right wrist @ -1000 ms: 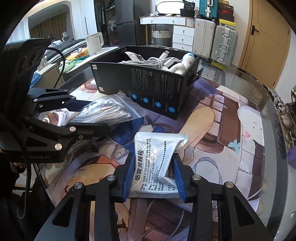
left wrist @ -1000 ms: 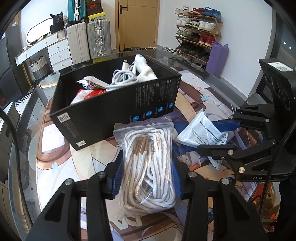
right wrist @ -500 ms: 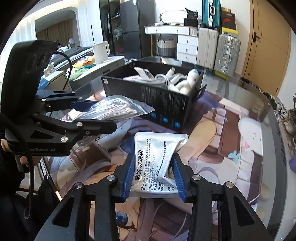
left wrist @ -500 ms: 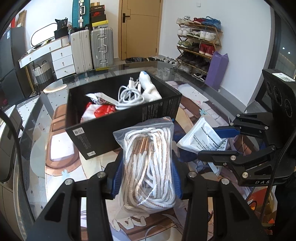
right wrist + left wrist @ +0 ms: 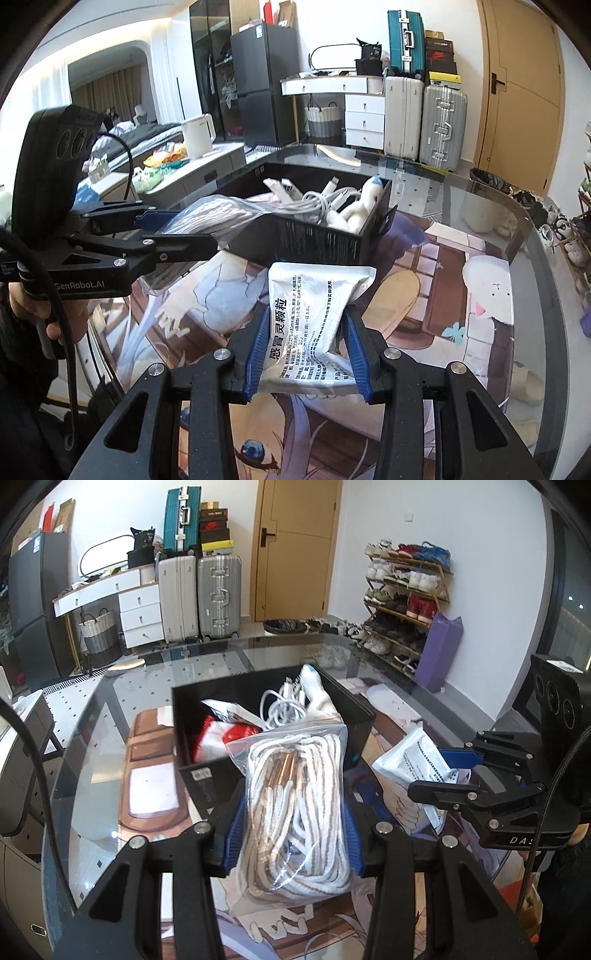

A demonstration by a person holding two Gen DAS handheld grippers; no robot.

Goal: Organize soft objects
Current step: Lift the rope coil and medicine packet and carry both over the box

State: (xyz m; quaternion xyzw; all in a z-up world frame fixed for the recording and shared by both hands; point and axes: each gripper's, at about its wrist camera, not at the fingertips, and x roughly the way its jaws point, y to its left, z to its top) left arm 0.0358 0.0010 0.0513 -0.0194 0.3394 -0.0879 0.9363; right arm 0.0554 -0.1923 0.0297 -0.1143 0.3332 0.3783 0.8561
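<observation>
My left gripper [image 5: 293, 834] is shut on a clear zip bag of white and copper cord [image 5: 295, 808], held in the air just in front of the black box [image 5: 207, 779]. From the right wrist view the same bag of cord [image 5: 218, 216] hangs at the box's near left corner. My right gripper [image 5: 306, 354] is shut on a silver medicine sachet [image 5: 314, 314] with printed text, lifted above the picture mat before the black box [image 5: 314, 240]. That sachet [image 5: 417, 757] shows right of the box in the left wrist view. The box holds white cables [image 5: 284, 709], a white plush [image 5: 354, 210] and red packets [image 5: 236, 734].
The glass table [image 5: 96, 746] carries an anime picture mat [image 5: 443, 295]. Its curved edge runs along the right [image 5: 546, 258]. Suitcases [image 5: 218, 594], a white drawer unit [image 5: 140, 613] and a shoe rack [image 5: 406, 590] stand beyond. A person's hand [image 5: 48, 314] holds the left gripper's handle.
Both grippers have risen with their loads, so the box now looks lower and its inside shows more. The bag of cord has come over the box's near edge.
</observation>
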